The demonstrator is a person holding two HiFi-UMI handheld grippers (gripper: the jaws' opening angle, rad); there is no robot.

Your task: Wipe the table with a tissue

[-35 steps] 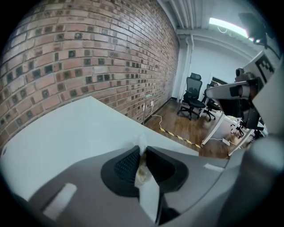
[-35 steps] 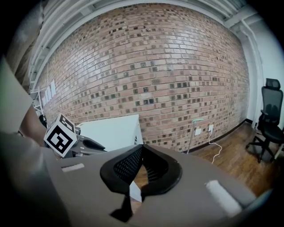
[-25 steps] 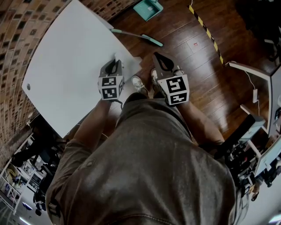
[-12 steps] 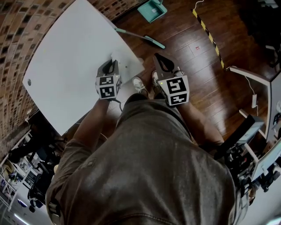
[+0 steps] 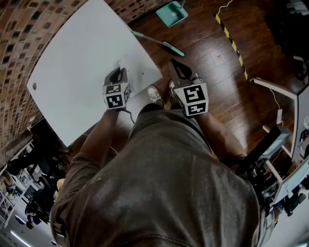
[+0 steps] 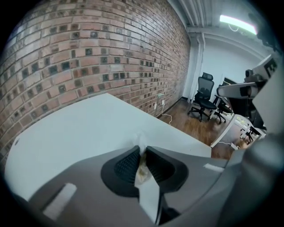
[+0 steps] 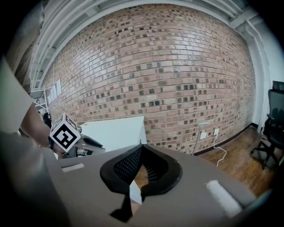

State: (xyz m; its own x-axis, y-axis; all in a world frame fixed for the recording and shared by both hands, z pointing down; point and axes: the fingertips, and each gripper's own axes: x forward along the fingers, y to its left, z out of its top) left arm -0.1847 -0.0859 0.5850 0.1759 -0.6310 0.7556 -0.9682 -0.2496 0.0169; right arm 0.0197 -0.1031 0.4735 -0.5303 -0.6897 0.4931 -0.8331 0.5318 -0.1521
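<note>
The white table (image 5: 72, 72) fills the upper left of the head view. My left gripper (image 5: 117, 73) is low over its near right part, shut on a white tissue (image 6: 141, 148). The tissue pokes out past the fingertips and hangs crumpled between the jaws. In the left gripper view the tabletop (image 6: 80, 128) lies just ahead of the tissue. My right gripper (image 5: 177, 67) is off the table, above the wooden floor beside the table's corner. In the right gripper view it (image 7: 141, 148) is shut with nothing in it.
A teal dustpan (image 5: 172, 13) and a long teal-handled tool (image 5: 159, 42) lie on the floor beyond the table's corner. Yellow-black tape (image 5: 231, 41) crosses the floor. White desks (image 5: 289, 96) stand at the right, office chairs (image 6: 202, 95) farther off. A brick wall (image 7: 155, 66) backs the table.
The left gripper with the tissue has slid farther onto the table, away from its near right edge. The right gripper has stayed where it was.
</note>
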